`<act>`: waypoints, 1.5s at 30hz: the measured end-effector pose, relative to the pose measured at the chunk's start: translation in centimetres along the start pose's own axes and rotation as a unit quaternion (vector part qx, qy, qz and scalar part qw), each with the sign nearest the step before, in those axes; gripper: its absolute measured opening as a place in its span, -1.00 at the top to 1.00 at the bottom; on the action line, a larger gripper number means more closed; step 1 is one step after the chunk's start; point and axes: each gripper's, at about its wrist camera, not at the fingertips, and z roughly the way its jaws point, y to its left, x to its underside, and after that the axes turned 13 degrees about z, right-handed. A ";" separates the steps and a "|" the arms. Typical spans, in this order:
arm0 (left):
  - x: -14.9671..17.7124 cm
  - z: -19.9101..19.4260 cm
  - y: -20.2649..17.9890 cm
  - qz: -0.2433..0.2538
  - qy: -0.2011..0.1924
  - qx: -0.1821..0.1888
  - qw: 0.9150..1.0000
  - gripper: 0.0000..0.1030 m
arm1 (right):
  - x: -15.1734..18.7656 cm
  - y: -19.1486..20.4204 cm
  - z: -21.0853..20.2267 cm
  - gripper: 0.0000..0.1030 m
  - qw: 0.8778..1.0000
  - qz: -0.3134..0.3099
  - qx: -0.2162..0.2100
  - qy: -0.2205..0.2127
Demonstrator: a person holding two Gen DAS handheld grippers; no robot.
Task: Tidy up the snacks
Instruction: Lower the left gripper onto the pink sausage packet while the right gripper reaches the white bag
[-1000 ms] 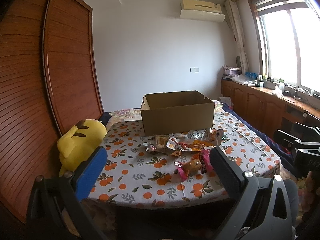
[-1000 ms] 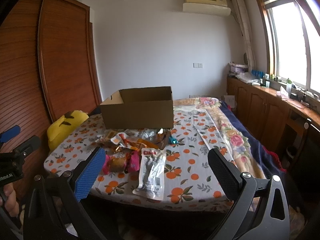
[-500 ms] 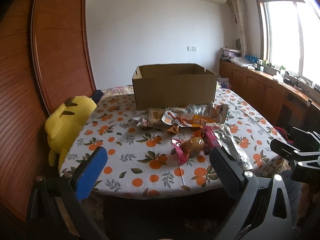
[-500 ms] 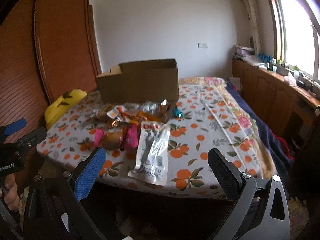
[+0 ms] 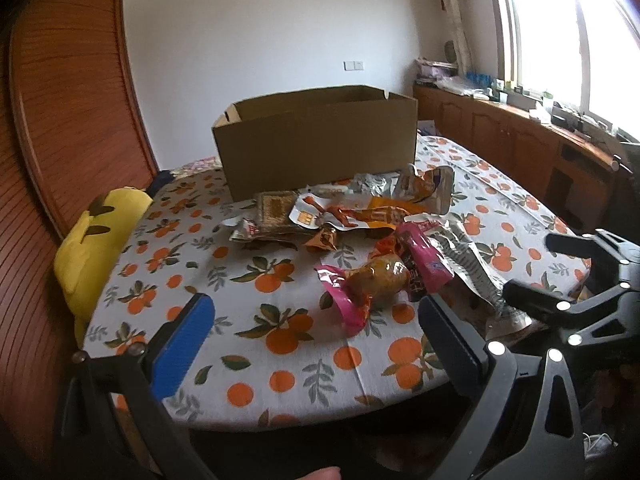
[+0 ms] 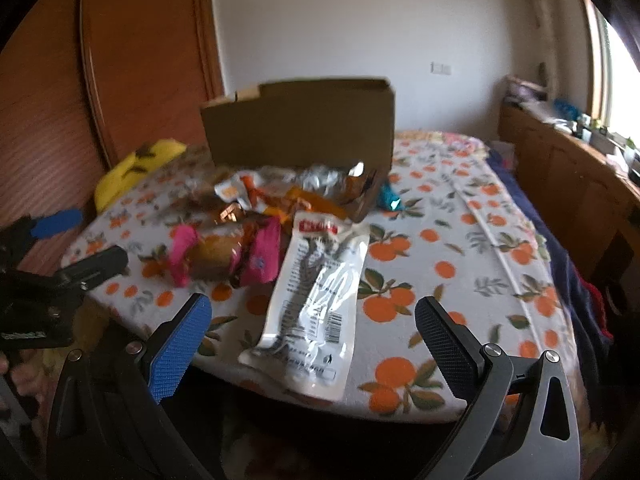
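A pile of snack packets lies on the orange-print tablecloth in front of an open cardboard box. Nearest me are a pink-wrapped brown snack and a long clear packet with a red label. My left gripper stands open above the table's near edge, a little short of the pink snack. My right gripper is open too, its fingers either side of the clear packet's near end without touching it. The box's inside is hidden.
A yellow plush toy lies at the table's left edge beside a wooden wardrobe. Wooden cabinets run under the window on the right. A small teal packet lies right of the pile. The table's right half holds only the cloth.
Both grippers have moved forward and down toward the table; the snacks and box now loom larger. Nothing has been picked up, and both stay open.
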 end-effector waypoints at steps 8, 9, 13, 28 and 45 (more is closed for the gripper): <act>-0.8 3.1 0.6 0.017 0.024 0.035 0.999 -0.97 | -0.5 -1.0 5.3 -0.94 0.998 -0.013 -0.016 0.056; -0.9 3.4 0.6 0.020 0.024 0.037 0.999 -0.97 | -0.4 -1.0 5.6 -0.94 0.998 -0.015 -0.017 0.061; -1.2 4.5 0.7 0.027 0.029 0.053 0.998 -0.97 | -0.4 -0.8 6.7 -0.93 0.997 -0.031 -0.009 0.070; -2.9 9.0 -2.2 0.157 0.066 0.140 0.975 -0.96 | -0.9 -2.4 7.1 -0.28 0.997 -0.038 0.014 0.067; -3.6 12.3 -1.8 0.132 0.097 0.222 0.961 -0.31 | -0.8 -2.5 6.8 -0.28 0.997 -0.033 0.005 0.064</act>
